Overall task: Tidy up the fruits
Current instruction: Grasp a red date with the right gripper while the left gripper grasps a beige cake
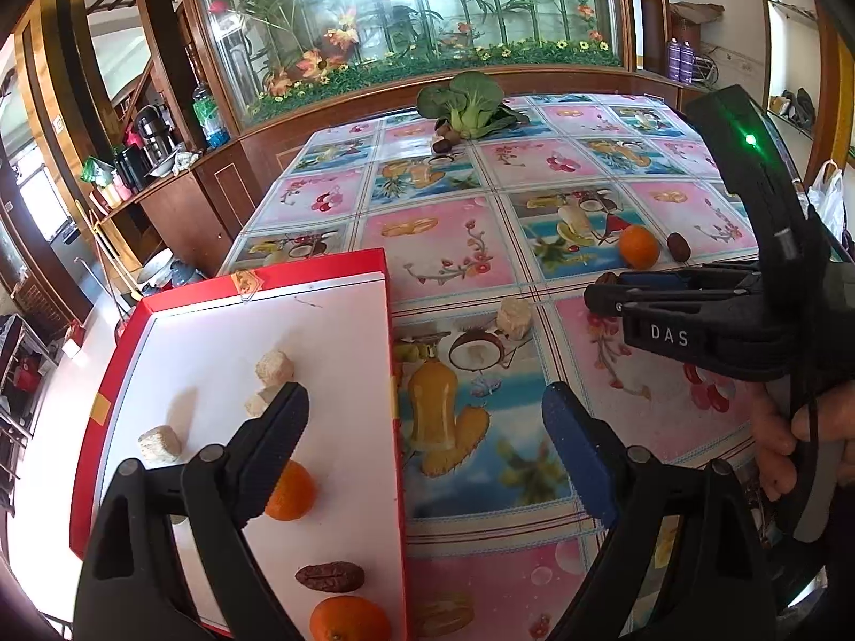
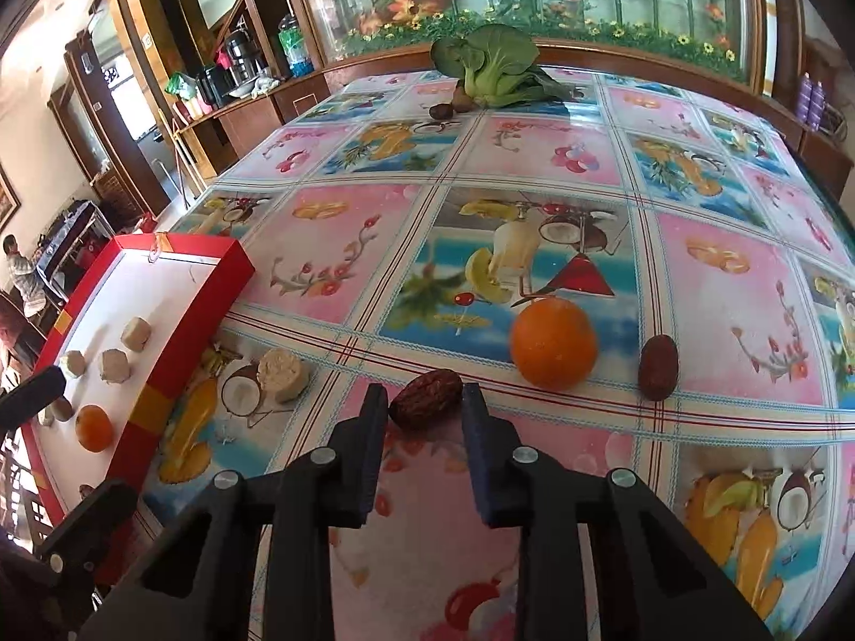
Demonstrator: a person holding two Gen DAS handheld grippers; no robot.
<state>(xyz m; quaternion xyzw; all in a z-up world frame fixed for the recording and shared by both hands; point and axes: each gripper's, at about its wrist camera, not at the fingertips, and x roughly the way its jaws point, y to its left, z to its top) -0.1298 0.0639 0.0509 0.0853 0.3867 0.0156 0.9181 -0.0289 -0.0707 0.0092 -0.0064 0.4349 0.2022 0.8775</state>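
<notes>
The dried red date (image 2: pixel 426 398) lies on the patterned tablecloth (image 2: pixel 342 245), directly ahead of the right gripper (image 2: pixel 425 406), its near end just entering the gap between the two fingertips. The jaws stand partly apart, wider than the date, and grip nothing. Judged from its wrinkled skin, the date is light, slightly yielding and not slippery; it should tolerate a firm pinch. It lies crosswise and slightly tilted, so the recommended hold is across its short middle section, with the pads closing on the two long flanks. A grip near either tapered end is likely to let it squirt out

An orange (image 2: pixel 553 342) sits just to the right of the date, apart from it. A second date (image 2: pixel 659 367) lies beyond the orange. A pale round cake (image 2: pixel 283 375) rests to the left, near the wall of the red box (image 2: pixel 187 352). The orange is round and smooth, so it may roll if nudged by a finger during closure

The left gripper (image 1: pixel 427 416) hovers with jaws wide apart and empty, one finger over the white floor of the red box and the other over the tablecloth. The box already holds pale cakes (image 1: pixel 274 367), an orange in the box (image 1: pixel 291 491), a date in the box (image 1: pixel 330 577) and another orange at the near edge (image 1: pixel 350 619)

Far across the table lies a bok choy (image 2: pixel 489 64)
</notes>
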